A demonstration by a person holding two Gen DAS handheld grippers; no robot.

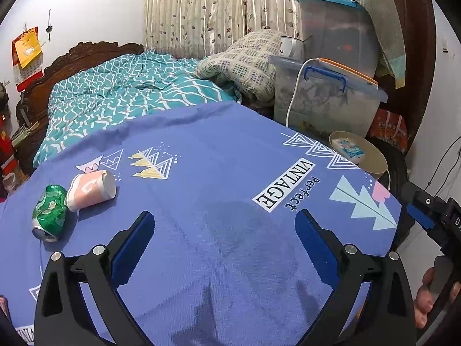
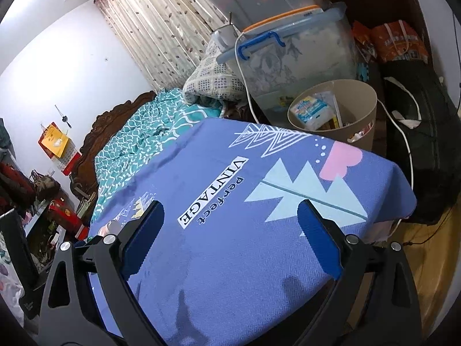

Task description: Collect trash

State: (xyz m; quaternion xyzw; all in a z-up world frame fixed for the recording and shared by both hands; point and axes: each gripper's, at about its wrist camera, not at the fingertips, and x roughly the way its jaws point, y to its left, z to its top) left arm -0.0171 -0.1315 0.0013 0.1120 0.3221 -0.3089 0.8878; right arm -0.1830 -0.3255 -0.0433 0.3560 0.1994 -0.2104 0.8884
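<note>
Left wrist view puts the crushed green aluminium can (image 1: 50, 212) and dented pink paper cup (image 1: 91, 190), touching, on the blue-clothed bench (image 1: 219, 173) just left of the spread, empty left claw (image 1: 224, 248), nearer than the spread right claw (image 2: 230, 239).

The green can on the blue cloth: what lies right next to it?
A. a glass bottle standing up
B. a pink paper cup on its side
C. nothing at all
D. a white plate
B: in the left view a pink paper cup lies tipped over, right beside the crushed green can on the blue cloth.
</note>
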